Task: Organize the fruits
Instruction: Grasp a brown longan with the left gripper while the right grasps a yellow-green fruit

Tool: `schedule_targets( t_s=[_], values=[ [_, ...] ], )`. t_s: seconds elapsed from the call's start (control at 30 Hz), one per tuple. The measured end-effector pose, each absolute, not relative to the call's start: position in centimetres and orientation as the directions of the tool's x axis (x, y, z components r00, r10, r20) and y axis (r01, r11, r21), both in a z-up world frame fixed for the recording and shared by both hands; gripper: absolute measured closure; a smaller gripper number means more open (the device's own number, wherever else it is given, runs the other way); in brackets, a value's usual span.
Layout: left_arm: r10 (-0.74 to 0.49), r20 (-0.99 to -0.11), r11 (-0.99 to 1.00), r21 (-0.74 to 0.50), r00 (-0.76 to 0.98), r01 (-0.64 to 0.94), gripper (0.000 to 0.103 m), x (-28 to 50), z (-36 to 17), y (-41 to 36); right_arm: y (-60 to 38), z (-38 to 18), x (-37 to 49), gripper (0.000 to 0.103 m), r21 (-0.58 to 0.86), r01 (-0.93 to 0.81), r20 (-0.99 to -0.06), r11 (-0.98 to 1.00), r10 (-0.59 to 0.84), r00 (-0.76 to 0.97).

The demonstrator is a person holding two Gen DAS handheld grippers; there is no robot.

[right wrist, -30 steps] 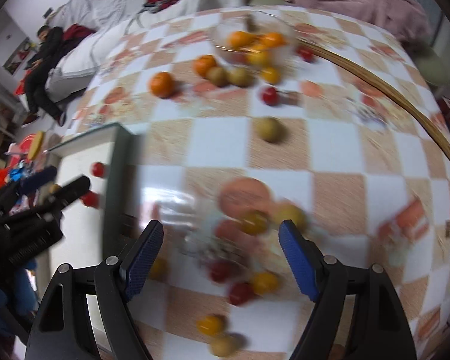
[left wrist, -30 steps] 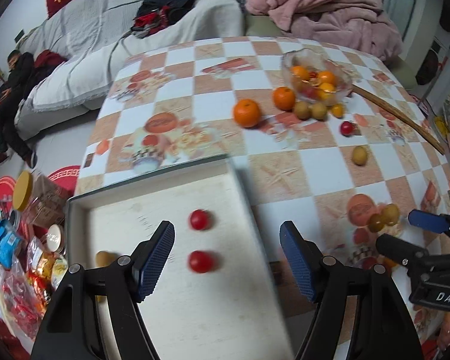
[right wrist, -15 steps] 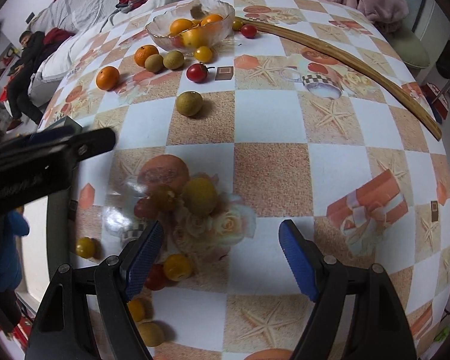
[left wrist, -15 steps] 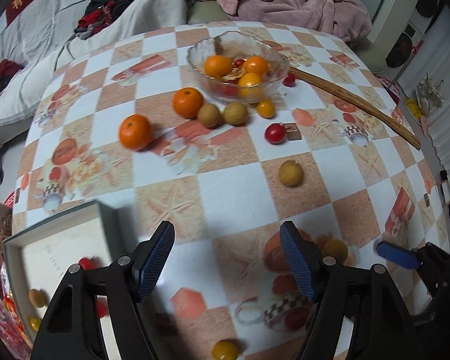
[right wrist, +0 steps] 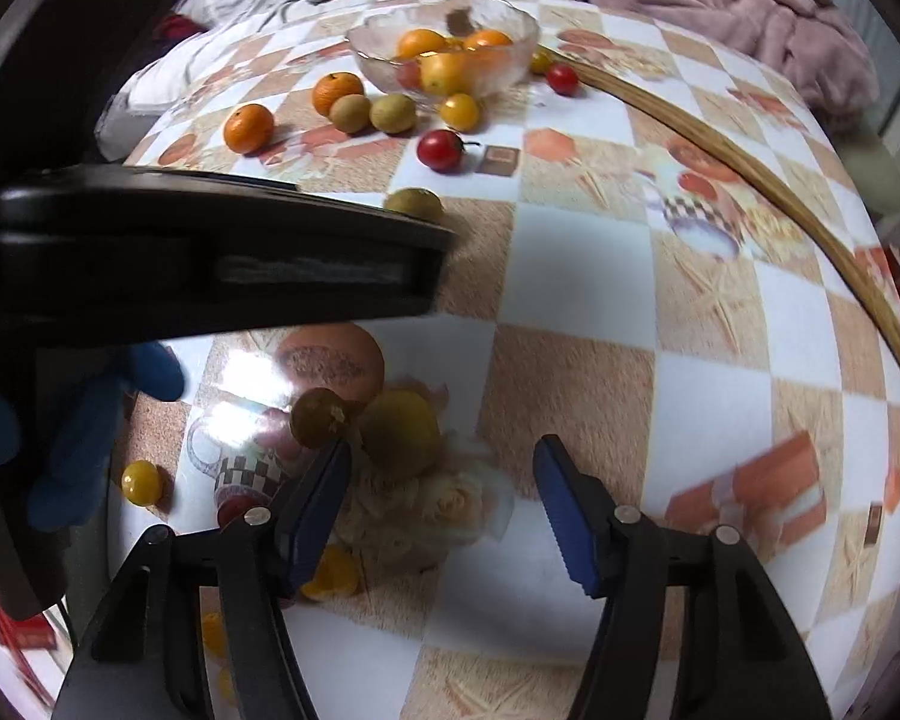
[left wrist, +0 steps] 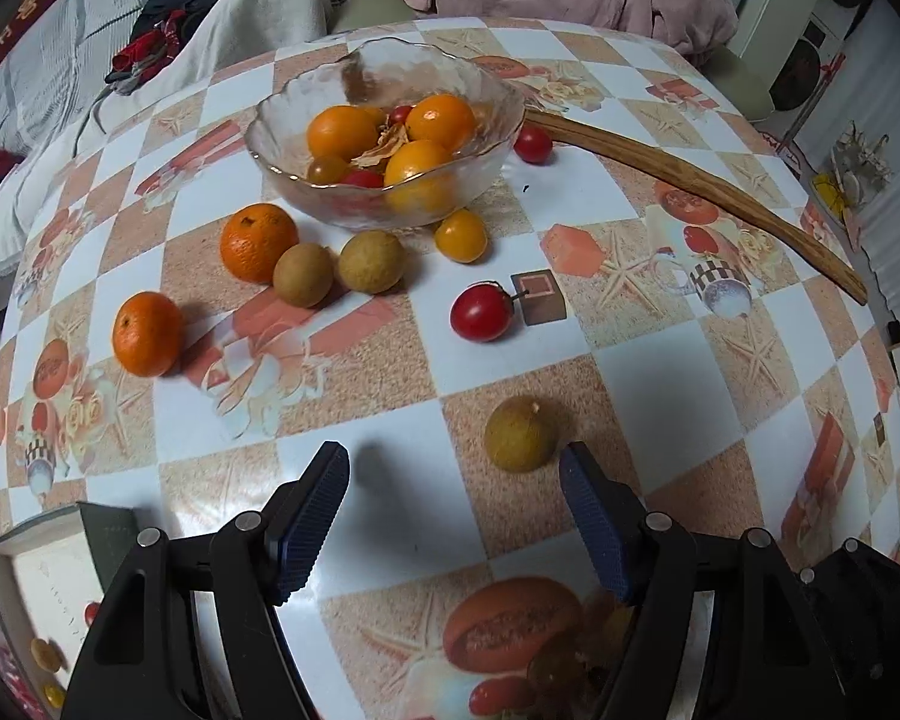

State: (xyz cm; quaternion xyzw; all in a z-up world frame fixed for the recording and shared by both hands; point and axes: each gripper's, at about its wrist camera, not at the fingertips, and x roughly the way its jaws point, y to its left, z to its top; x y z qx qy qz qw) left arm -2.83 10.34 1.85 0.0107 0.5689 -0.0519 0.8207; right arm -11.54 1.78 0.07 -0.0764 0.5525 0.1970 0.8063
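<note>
A checkered table (left wrist: pixel 660 372) printed with starfish and fruit fills both views. At the upper centre of the left wrist view stands a glass bowl (left wrist: pixel 498 120) holding oranges and small tomatoes. A long wooden stick (left wrist: pixel 690 180) curves from the bowl's right side toward the right edge. At the lower left corner a white tray (left wrist: pixel 24 588) shows, with small fruits at its bottom edge.

The left gripper (left wrist: pixel 455 516) sits at the bottom centre, its blue pads wide apart and holding nothing; a brownish-yellow round fruit (left wrist: pixel 521 433) lies just beyond its right pad. Left of centre lie two oranges (left wrist: pixel 147 333), two brown fruits (left wrist: pixel 303 282) and a red tomato (left wrist: pixel 481 312).

In the right wrist view the right gripper (right wrist: pixel 441 510) is likewise spread and empty, with a yellow-green fruit (right wrist: pixel 405 432) near its left pad. The other gripper's dark body crosses the left half.
</note>
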Motion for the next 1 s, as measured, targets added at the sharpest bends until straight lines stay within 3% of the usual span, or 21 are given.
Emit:
schedule_targets(
  t_s=[0.17, 0.27, 0.4, 1.0],
  values=[
    [-0.066, -0.938, 0.995, -0.036, 0.341, 0.095, 0.03, -2.1, 1.3, 10.0, 1.8, 0.2, -11.3, 0.055, 0.095, -0.427, -0.915, 0.899, 0.248, 0.319],
    [-0.054, -0.934, 0.995, -0.02, 0.352, 0.1, 0.041, -2.0, 1.3, 9.7, 2.0, 0.2, -11.2, 0.074, 0.089, -0.437, -0.914, 0.895, 0.248, 0.322],
    [-0.071, -0.932, 0.992, -0.028, 0.355, 0.125, 0.077, -1.7, 1.6, 9.4, 1.2, 0.2, -10.6, 0.075, 0.168, -0.392, -0.909, 0.904, 0.296, 0.292],
    [-0.107, -0.92, 0.994, -0.106, 0.378, 0.023, 0.077, -7.5, 4.9, 14.5, -1.3, 1.7, -11.0, 0.075, 0.23, -0.28, -0.911, 0.932, 0.308, 0.274]
  ],
)
